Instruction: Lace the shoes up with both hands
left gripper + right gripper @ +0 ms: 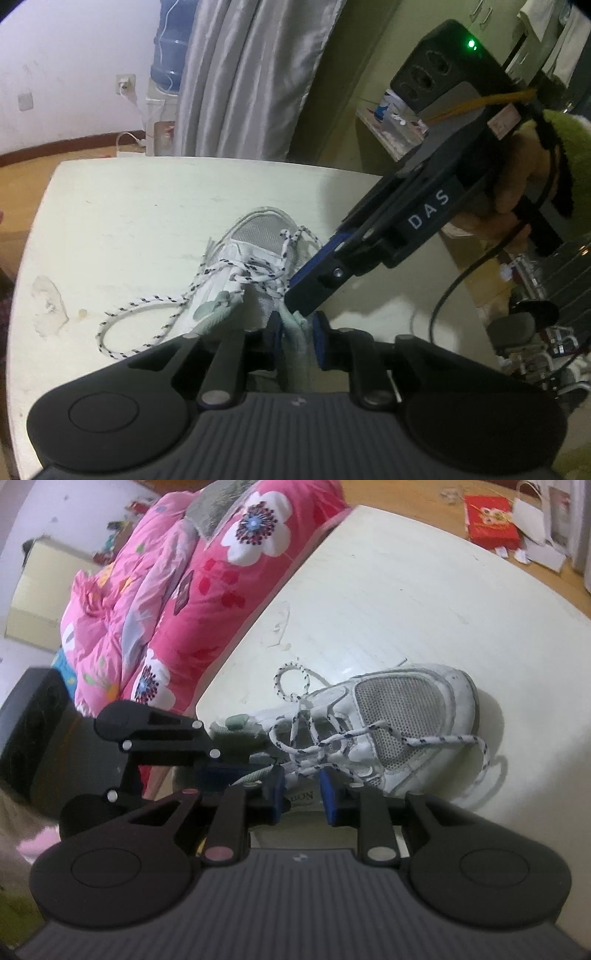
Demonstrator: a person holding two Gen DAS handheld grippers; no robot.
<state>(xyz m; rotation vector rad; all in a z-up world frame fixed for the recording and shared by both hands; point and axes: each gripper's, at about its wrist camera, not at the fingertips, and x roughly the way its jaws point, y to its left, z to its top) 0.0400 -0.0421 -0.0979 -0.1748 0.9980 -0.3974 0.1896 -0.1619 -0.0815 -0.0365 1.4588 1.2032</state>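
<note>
The white sneaker (402,720) lies on the cream table (147,206), its speckled lace (147,306) trailing loose beside it. At the sneaker's heel, the left gripper (297,341) is clenched on the pale collar fabric (295,332). The right gripper (302,794) hangs at the same heel; whether its narrowly parted pads grasp anything cannot be told

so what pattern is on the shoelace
The white rope shoelace has dark navy flecks, clearest in the left wrist view.

Mesh-toed shoe (399,716), matt table (424,602)
</note>
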